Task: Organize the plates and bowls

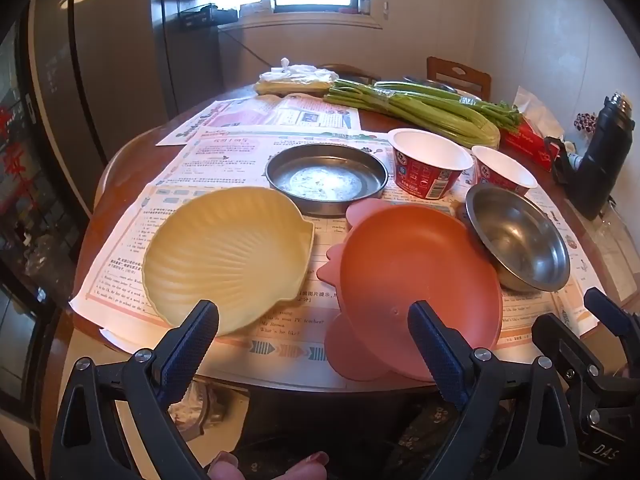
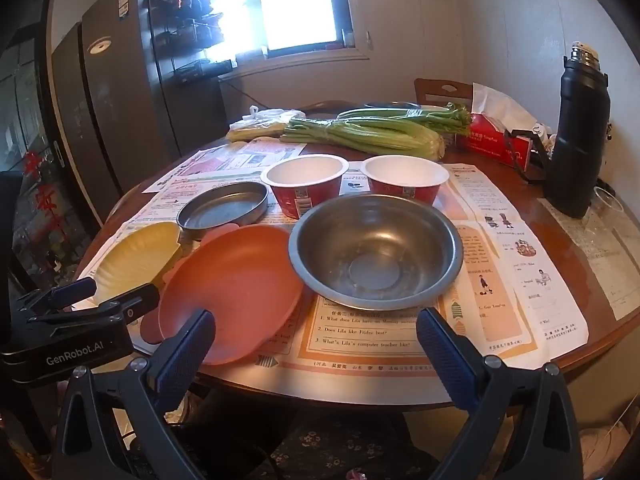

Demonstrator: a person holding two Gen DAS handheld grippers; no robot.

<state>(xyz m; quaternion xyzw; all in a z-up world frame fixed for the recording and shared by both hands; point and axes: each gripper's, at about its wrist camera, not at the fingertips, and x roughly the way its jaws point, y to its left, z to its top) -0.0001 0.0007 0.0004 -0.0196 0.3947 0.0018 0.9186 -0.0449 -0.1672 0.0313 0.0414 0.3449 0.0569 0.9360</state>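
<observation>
Your dishes sit empty near the table's (image 2: pixel 560 236) front edge.
Steel bowl (image 2: pixel 376 252) and orange plate (image 2: pixel 232 284) hold nothing; your left gripper (image 1: pixel 314 346) and right gripper (image 2: pixel 316 354) gape, unloaded.

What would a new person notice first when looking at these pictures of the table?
Probably the orange plate at the near edge of the round table, with the yellow shell-shaped dish to its left and the steel bowl to its right. Behind them stand two red paper cups and a flat metal pan, then a long bunch of celery. Both tongs, left and right, are open and empty.
</observation>
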